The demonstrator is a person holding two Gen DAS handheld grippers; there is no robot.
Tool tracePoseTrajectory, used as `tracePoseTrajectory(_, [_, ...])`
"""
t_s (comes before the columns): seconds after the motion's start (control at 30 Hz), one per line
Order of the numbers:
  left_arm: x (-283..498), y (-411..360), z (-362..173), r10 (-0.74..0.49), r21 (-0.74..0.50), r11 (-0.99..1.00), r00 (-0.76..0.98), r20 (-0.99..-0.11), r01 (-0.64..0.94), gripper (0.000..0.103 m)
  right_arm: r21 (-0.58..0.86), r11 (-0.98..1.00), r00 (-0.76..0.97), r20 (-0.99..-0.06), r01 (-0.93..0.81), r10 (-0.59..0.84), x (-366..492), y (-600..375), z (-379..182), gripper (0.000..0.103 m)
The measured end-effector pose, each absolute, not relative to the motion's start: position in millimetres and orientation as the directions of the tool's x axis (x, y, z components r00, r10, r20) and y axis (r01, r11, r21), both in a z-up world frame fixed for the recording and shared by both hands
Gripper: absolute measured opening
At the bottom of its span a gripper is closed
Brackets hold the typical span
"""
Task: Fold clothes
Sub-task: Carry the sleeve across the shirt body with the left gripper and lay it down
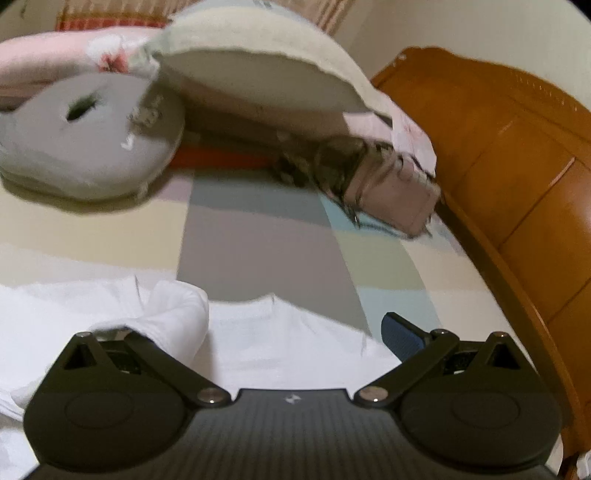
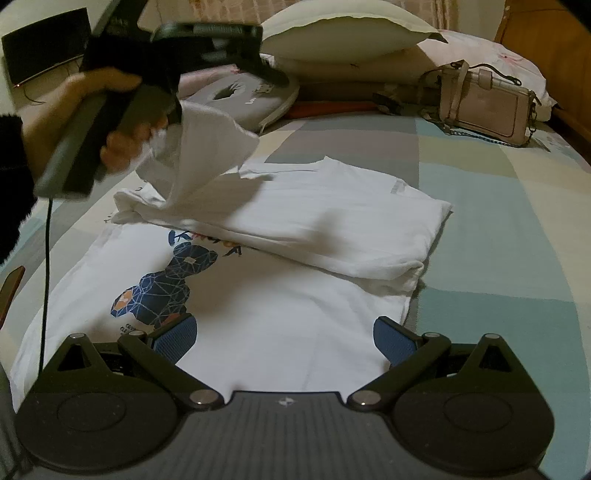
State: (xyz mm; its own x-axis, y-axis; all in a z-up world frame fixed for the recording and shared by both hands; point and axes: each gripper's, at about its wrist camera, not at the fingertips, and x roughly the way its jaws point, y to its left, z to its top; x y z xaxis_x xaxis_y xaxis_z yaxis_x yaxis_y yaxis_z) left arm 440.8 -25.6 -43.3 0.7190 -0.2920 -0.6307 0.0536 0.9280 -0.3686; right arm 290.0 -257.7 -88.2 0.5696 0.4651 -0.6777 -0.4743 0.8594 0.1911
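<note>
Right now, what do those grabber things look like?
Each hand-held gripper is black, with two round discs, silver pivot screws, ribbed middle plate and blue textured pads. The left hand-held gripper has a long grey-black handle and a black cable. The person wears a black fuzzy sleeve.

My white tee [image 2: 295, 314] has a blue geometric bear print [image 2: 162, 284]; bedsheet [image 2: 498, 221] is pastel checks, handbag [image 2: 484, 107] dusty pink, headboard [image 1: 517, 166] orange-brown wood.

Home bedroom, patchwork-sheeted bed [image 2: 498, 229], pillow [image 2: 343, 33], wooden headboard [image 1: 517, 155]
</note>
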Motion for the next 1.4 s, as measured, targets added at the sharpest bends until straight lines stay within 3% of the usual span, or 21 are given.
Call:
tracePoseTrajectory(0.4, [431.2, -33.1, -101.9, -0.438, -0.483, 0.869, 0.626, -0.645, 0.111, 0.102, 0.192, 0.872, 0.584, -0.676, -0.45, 0.45, 293.1, -262.7, -90.1, 0.103])
tracePoseTrajectory(0.63, [413.2, -7.0, -118.0, -0.502, -0.622, 0.78, 0.656, -0.563, 0.062, 0.102, 0.191, 0.879, 0.59, -0.677, -0.436, 0.44, 294.5, -265.6, -92.3, 0.103])
tracePoseTrajectory(0.73, [412.2, 12.3, -119.3, -0.488, -0.694, 0.72, 0.714, -0.502, 0.005, 0.102, 0.193, 0.881, 0.594, -0.675, -0.431, 0.438, 295.3, -266.4, -92.6, 0.103])
tracePoseTrajectory(0.9, [420.0, 33.0, -121.1, -0.412, -0.727, 0.677, 0.758, -0.505, -0.117, 0.102, 0.191, 0.882, 0.596, -0.673, -0.431, 0.437, 295.7, -267.3, -93.4, 0.103])
tracePoseTrajectory(1.1, [425.8, 19.2, -108.5, -0.391, -0.669, 0.742, 0.782, -0.485, -0.043, 0.102, 0.18, 0.882, 0.596, -0.677, -0.435, 0.432, 294.6, -265.4, -94.9, 0.103])
tracePoseTrajectory(1.27, [419.8, -11.8, -99.0, -0.458, -0.594, 0.796, 0.76, -0.461, 0.119, 0.102, 0.173, 0.885, 0.598, -0.68, -0.432, 0.425, 294.2, -264.9, -95.8, 0.103])
tracePoseTrajectory(1.4, [416.0, -40.7, -103.4, -0.509, -0.509, 0.828, 0.692, -0.512, 0.234, 0.102, 0.168, 0.887, 0.597, -0.684, -0.43, 0.419, 293.9, -264.2, -96.4, 0.103])
